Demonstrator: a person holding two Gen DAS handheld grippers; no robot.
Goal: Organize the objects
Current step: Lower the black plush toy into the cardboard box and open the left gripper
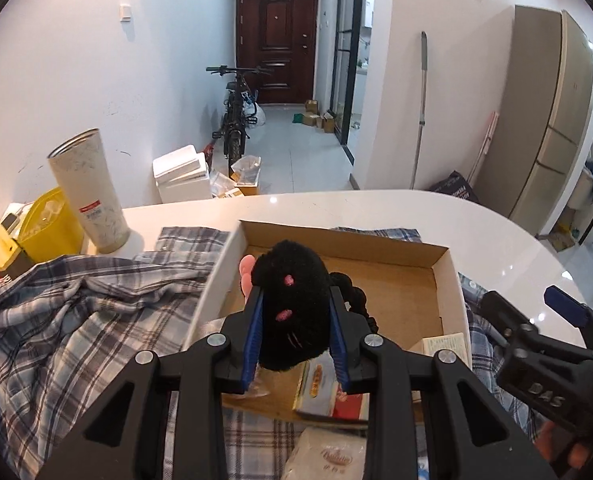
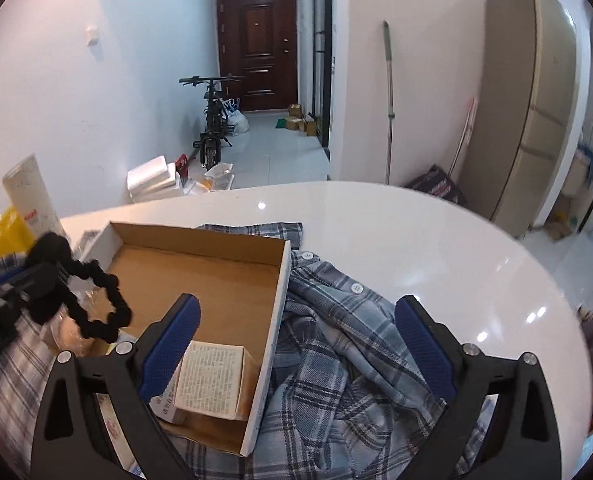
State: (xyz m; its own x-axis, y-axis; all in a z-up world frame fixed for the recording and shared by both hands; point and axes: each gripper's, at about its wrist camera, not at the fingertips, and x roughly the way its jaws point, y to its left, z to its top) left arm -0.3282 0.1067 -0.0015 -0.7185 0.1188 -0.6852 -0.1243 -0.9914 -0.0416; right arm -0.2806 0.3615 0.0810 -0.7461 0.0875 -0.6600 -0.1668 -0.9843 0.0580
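While a small carton (image 2: 208, 376) and packets already lie in the cardboard box (image 1: 452, 280) on the worktop (image 2: 416, 232), the left gripper (image 1: 296, 336), fingers clenched on a black plush toy (image 1: 292, 304), hangs over it, and the right gripper (image 2: 296, 352) is spread wide and empty above the plaid shirt (image 2: 336, 352), which is not yet tidied.

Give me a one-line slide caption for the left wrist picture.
Left hand-held gripper carries a black plush toy over a cardboard box on a shirt-strewn white table.
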